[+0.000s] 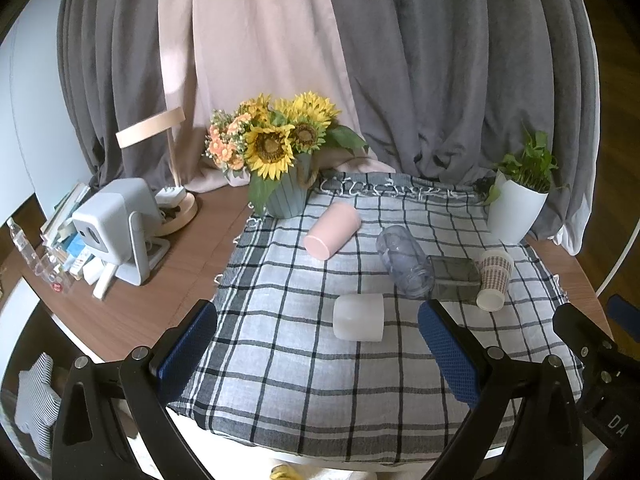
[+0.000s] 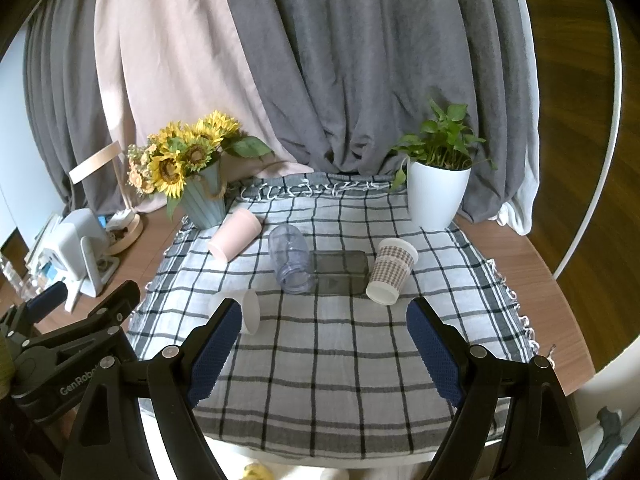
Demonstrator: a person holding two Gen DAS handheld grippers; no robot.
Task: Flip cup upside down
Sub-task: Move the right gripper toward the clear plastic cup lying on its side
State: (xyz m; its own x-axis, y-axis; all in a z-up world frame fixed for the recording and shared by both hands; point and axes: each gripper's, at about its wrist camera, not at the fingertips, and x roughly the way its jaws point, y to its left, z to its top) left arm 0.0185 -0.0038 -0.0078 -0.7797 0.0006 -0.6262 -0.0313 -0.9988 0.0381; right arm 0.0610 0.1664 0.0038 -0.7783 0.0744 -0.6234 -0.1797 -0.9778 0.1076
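Several cups lie on their sides on a checked cloth (image 1: 304, 364): a pink cup (image 1: 331, 231) (image 2: 235, 233), a clear plastic cup (image 1: 405, 262) (image 2: 291, 259), a frosted white cup (image 1: 359, 317) (image 2: 250, 311) and a patterned paper cup (image 1: 494, 279) (image 2: 391, 271). My left gripper (image 1: 318, 326) is open and empty, just short of the frosted white cup. My right gripper (image 2: 326, 326) is open and empty, above the near part of the cloth; its left finger (image 2: 218, 340) partly hides the white cup.
A dark flat box (image 1: 456, 276) (image 2: 340, 272) lies between the clear and paper cups. A sunflower vase (image 1: 286, 188) stands back left, a white plant pot (image 1: 514, 210) back right. A white device (image 1: 116, 232), a lamp base and books sit at left.
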